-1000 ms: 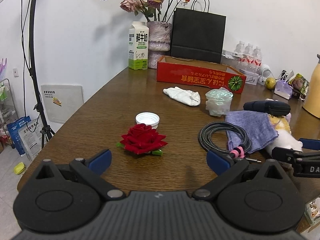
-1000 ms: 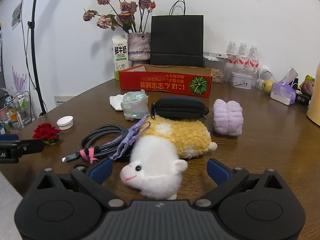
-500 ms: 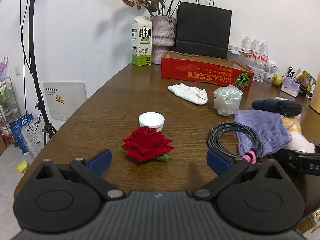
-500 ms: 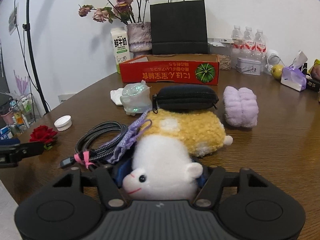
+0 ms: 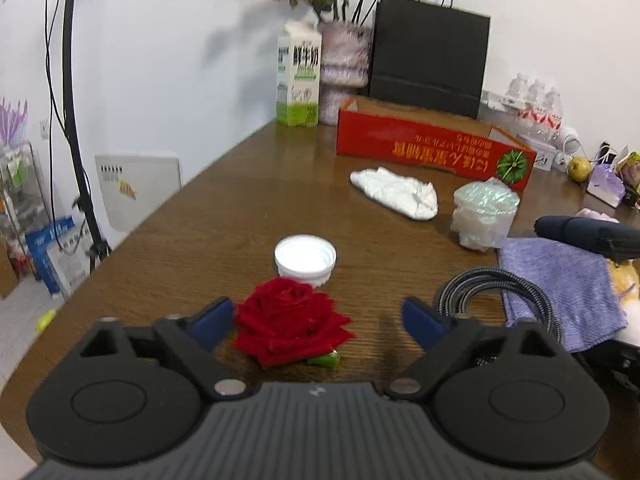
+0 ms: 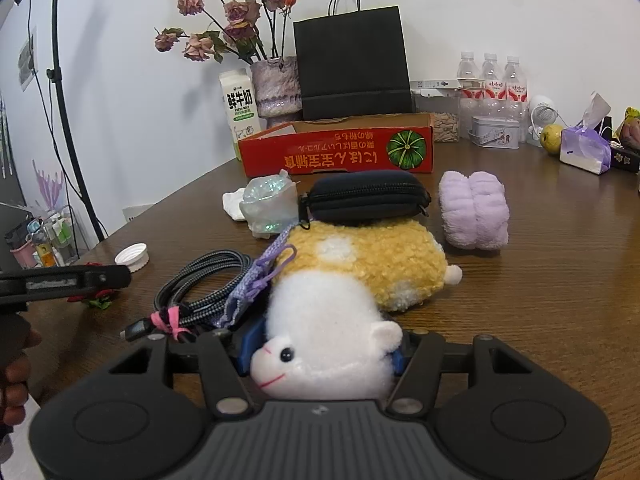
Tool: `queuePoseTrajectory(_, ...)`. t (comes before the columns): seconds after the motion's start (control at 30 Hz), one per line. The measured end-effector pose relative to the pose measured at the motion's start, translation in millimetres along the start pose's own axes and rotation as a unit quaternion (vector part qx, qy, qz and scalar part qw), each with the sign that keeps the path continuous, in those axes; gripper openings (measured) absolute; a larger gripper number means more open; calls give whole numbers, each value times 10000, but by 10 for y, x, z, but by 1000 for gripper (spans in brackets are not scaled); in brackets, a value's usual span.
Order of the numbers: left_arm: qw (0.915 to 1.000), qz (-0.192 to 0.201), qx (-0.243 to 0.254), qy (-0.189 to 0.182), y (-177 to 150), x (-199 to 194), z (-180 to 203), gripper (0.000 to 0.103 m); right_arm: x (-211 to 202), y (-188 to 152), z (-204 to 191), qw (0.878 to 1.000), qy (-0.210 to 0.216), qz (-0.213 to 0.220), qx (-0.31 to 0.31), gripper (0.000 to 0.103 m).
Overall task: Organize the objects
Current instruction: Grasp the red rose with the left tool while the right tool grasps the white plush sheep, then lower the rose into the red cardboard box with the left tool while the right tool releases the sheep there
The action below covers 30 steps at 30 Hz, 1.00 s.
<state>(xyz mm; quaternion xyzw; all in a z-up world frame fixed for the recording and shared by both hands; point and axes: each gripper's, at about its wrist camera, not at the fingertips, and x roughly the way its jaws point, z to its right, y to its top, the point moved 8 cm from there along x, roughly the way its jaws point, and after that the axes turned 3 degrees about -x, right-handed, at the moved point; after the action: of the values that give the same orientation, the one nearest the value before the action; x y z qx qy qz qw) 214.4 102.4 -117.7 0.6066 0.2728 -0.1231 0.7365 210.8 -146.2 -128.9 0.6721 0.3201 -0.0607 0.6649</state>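
A red fabric rose [image 5: 292, 328] lies near the front edge of the brown table [image 5: 248, 200]. My left gripper [image 5: 316, 320] straddles it and its jaws are closing. The left pad sits right beside the petals and the right pad is still apart from them. In the right wrist view a white and yellow plush toy [image 6: 360, 264] lies on the table. My right gripper [image 6: 324, 350] is closing on its white head, with both blue pads pressing into the fur. A black zip case [image 6: 366, 198] rests on the plush's back. The left gripper's side [image 6: 64, 280] shows at the far left.
A white cap [image 5: 305, 258] lies just behind the rose. A coiled cable [image 5: 496, 292] and a purple cloth [image 5: 560, 280] lie to its right. Further back are a white rag [image 5: 394, 192], a wrapped plastic cup [image 5: 484, 216], a lilac towel roll [image 6: 474, 210] and an open red box [image 6: 340, 152].
My left gripper moved forward until the rose came between its fingers, and the jaws narrowed. My right gripper's jaws went from wide open to pressing on the plush toy's head.
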Motion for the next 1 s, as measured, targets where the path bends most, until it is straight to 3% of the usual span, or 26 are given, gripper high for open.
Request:
queuePoseTrajectory(0.1,10000,64,-3,35,3,18,4,50,-9,-8,2,10000,8,15,1,57)
queuePoseTrajectory(0.23,9999,148,37,-8,-8,-24,38,41,-21,-18,7,10000,39,48,7,57)
queuePoseTrajectory(1.0,9965,697,341,-318,98,-691,351,38,-502,-41,103,9977,296,610,4,50)
